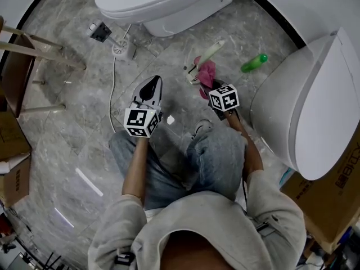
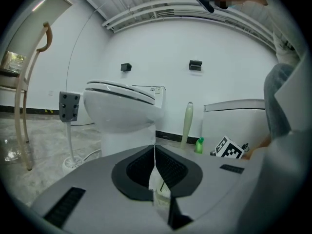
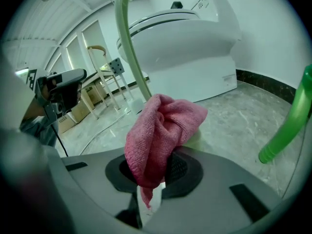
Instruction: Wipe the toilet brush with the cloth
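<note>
The toilet brush has a pale green handle and stands tilted in its white holder on the marble floor. My right gripper is shut on a pink cloth, held against the lower part of the handle. In the right gripper view the bunched cloth covers the right gripper, with the brush handle rising behind it. My left gripper hovers to the left, apart from the brush, shut on nothing. From the left gripper, the brush handle stands ahead.
A green bottle lies right of the brush. One white toilet stands ahead, another close on the right. A second brush stand with a cord sits to the left. A wooden chair and cardboard boxes are at far left.
</note>
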`<state>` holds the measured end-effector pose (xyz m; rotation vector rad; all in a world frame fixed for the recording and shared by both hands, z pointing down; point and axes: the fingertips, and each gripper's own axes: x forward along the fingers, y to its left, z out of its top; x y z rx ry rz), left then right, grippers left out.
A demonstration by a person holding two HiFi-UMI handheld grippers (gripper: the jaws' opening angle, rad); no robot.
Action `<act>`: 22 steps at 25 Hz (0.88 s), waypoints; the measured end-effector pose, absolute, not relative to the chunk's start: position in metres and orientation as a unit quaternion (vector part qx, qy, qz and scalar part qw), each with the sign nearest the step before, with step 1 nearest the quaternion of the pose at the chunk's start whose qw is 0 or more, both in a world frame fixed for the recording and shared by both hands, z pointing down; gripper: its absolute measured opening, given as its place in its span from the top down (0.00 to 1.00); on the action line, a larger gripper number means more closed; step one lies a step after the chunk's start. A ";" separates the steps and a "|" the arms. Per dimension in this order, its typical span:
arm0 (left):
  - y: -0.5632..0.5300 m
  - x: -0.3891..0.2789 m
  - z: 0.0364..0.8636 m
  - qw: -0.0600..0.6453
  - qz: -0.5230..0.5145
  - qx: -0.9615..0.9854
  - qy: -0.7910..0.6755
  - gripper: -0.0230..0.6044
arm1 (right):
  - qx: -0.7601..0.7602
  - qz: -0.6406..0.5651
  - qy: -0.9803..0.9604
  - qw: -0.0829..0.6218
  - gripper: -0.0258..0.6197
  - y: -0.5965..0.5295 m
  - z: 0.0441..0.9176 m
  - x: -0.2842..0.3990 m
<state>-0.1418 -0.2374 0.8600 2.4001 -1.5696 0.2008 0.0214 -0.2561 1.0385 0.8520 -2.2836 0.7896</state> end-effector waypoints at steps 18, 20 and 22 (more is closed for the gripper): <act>-0.263 -0.123 0.840 0.227 0.080 0.804 -0.544 0.92 | 0.456 0.242 -0.842 0.155 0.85 -0.302 0.861 0.083; -0.260 -0.127 0.815 0.231 0.082 0.801 -0.547 0.92 | 0.466 0.243 -0.836 0.158 0.85 -0.300 0.834 0.085; -0.255 -0.133 0.791 0.233 0.093 0.799 -0.547 0.92 | 0.479 0.250 -0.826 0.161 0.85 -0.295 0.808 0.088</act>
